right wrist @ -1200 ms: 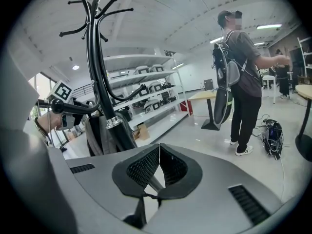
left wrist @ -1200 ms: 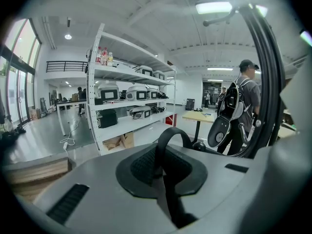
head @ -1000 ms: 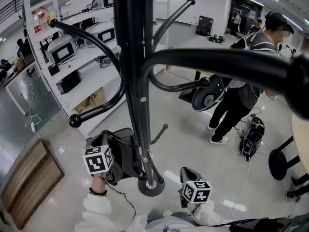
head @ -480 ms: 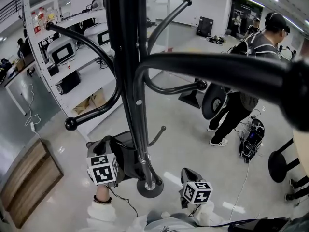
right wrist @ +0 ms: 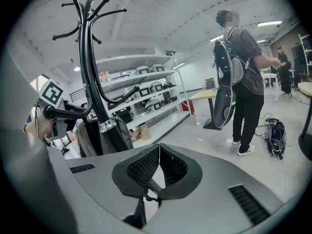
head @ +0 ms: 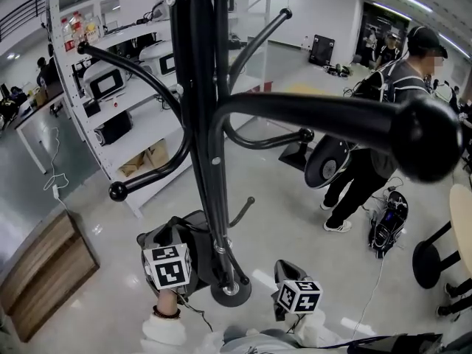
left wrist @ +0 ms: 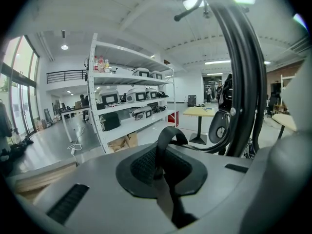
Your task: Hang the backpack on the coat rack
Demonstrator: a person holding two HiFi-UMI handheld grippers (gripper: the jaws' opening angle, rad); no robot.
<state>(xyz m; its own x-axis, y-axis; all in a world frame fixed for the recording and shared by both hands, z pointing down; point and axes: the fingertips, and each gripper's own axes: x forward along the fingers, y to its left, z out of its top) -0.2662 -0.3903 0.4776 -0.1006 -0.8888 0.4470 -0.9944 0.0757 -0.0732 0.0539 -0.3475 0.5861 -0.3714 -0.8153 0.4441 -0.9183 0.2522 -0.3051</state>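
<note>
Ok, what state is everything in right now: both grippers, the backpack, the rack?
Left gripper: shut on the strap of the backpack.
Right gripper: shut, nothing between the jaws.
Backpack: not hung, low beside the rack's pole.
Coat rack: upright; the hooks in view are bare.

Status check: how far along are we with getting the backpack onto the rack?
Done: the left gripper is shut on the backpack's top loop. In hand: the backpack is low beside the coat rack pole, near its base, on no hook. Left: lift the loop over a hook and release. The right gripper is shut and empty.
</note>
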